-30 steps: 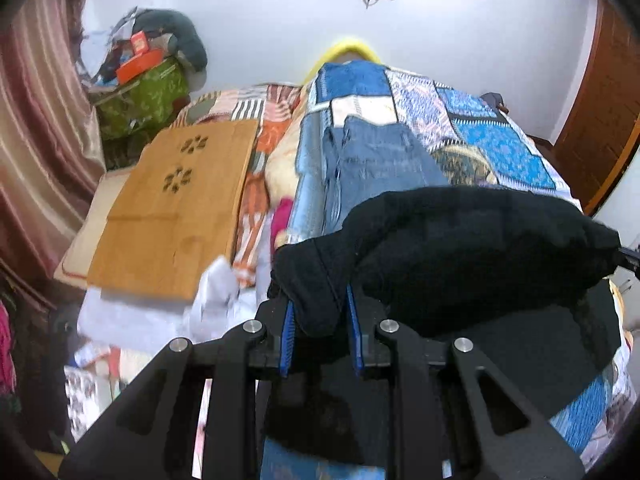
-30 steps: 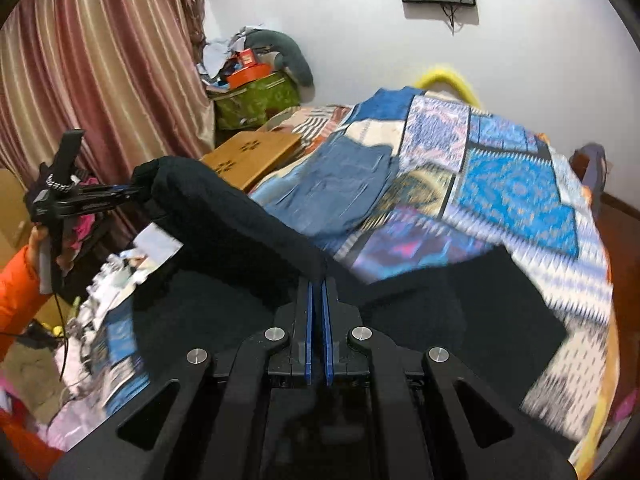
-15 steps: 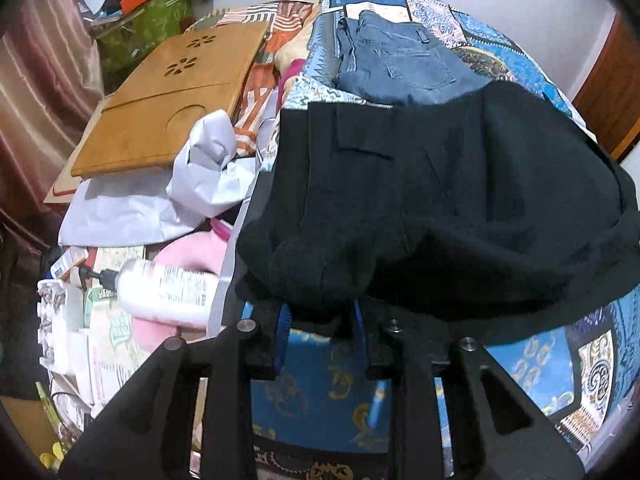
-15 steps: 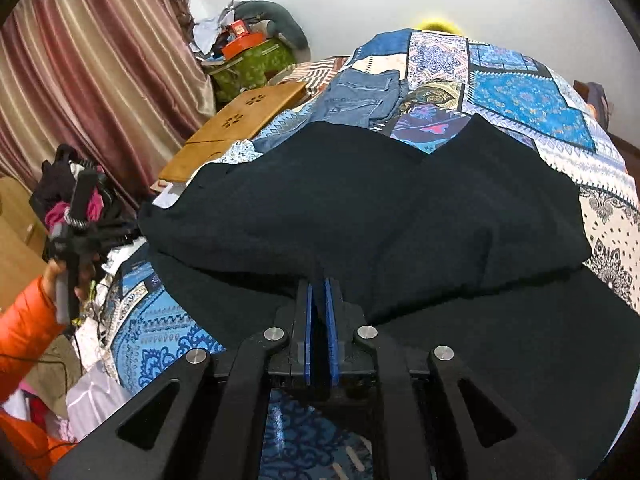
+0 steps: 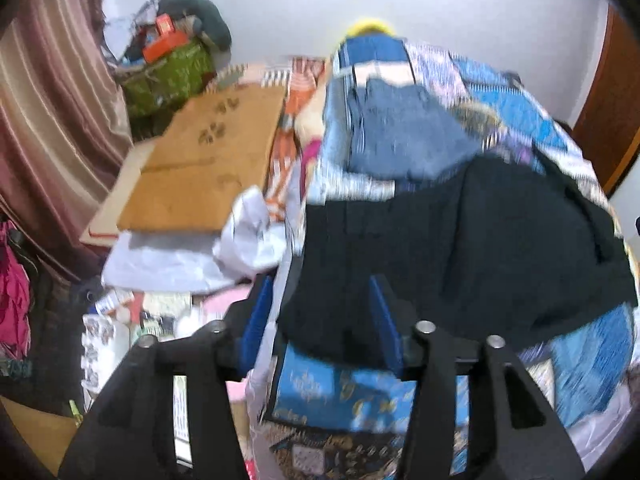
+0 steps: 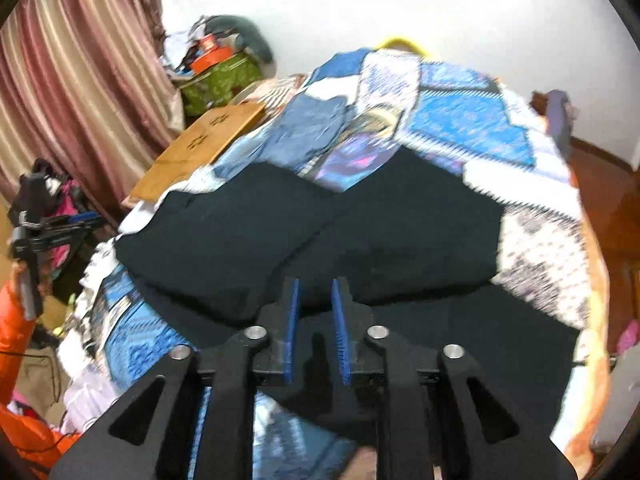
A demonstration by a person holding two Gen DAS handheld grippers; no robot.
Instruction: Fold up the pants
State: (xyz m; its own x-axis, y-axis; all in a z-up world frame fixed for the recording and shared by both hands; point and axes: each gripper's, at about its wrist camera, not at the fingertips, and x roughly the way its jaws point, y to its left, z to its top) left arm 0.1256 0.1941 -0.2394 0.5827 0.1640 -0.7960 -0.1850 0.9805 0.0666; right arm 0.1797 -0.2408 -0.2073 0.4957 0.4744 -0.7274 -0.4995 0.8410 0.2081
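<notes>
A: What is seen in the left wrist view?

B: The black pants (image 5: 460, 248) are laid folded on the patchwork bedspread (image 5: 500, 92), at the near part of the bed. The left gripper (image 5: 320, 300) is seen over their near left corner. Its jaws have just been opening and are now released; the blue pads (image 5: 380, 320) are held apart, and the cloth lies between and below them without being pressed. A folded pair of blue jeans (image 5: 400, 136) is seen further back on the bedspread, apart from the pants. A wooden board (image 5: 208, 160) is placed to the left of the bed, beside white cloth. The picture is blurred.

A: And in the right wrist view?

B: The same black pants (image 6: 312, 236) are seen spread across the near half of the bedspread (image 6: 460, 128), with one layer folded over a wider lower layer. The right gripper (image 6: 316, 300) is held at their near edge. Its jaws have also just been opening; a narrow gap is seen between the pads (image 6: 294, 320), and no cloth is clamped there. At the far left the left gripper (image 6: 52, 224) is seen, held by a hand with an orange sleeve (image 6: 12, 320). The jeans (image 6: 308, 128) lie behind the pants.
</notes>
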